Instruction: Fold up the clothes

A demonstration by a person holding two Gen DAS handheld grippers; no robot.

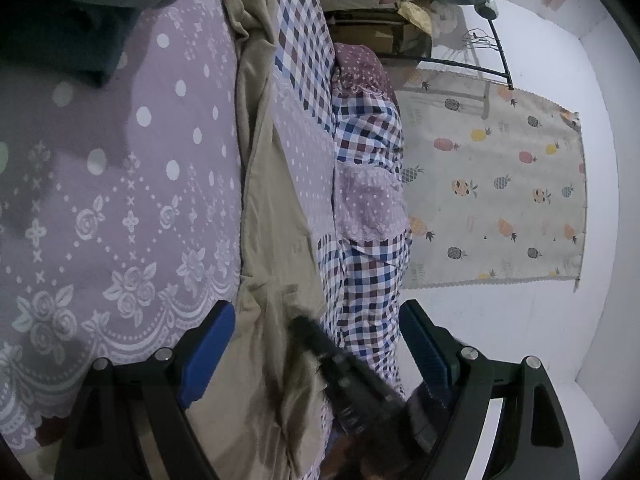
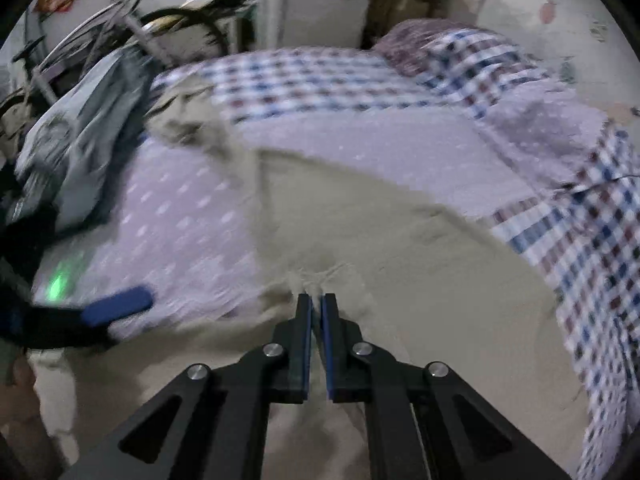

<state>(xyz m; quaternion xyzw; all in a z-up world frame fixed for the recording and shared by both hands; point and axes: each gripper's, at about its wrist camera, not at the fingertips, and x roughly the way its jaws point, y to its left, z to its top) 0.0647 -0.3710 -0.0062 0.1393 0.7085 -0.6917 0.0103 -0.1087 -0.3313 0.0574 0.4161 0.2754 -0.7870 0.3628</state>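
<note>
A beige garment [image 2: 380,240] lies spread over the lilac dotted bedspread [image 2: 172,216]. My right gripper [image 2: 317,300] is shut on a pinched fold of this beige cloth, which puckers at its tips. In the left wrist view the same beige garment [image 1: 272,220] runs as a long strip along the bedspread [image 1: 120,184]. My left gripper [image 1: 318,344] hovers over it, wide open, with nothing between its blue pads [image 1: 212,344]. One blue finger of the left gripper [image 2: 116,306] shows at the left of the right wrist view. A dark blur between the left fingers hides part of the cloth.
A blue, maroon and white checked sheet [image 2: 312,80] covers the far side and edge of the bed. Grey clothing [image 2: 80,128] is heaped at the left, and dark folded fabric [image 1: 60,40] lies on the bedspread. A pineapple-print mat [image 1: 500,184] lies on the floor. A bicycle [image 2: 120,32] and boxes stand behind.
</note>
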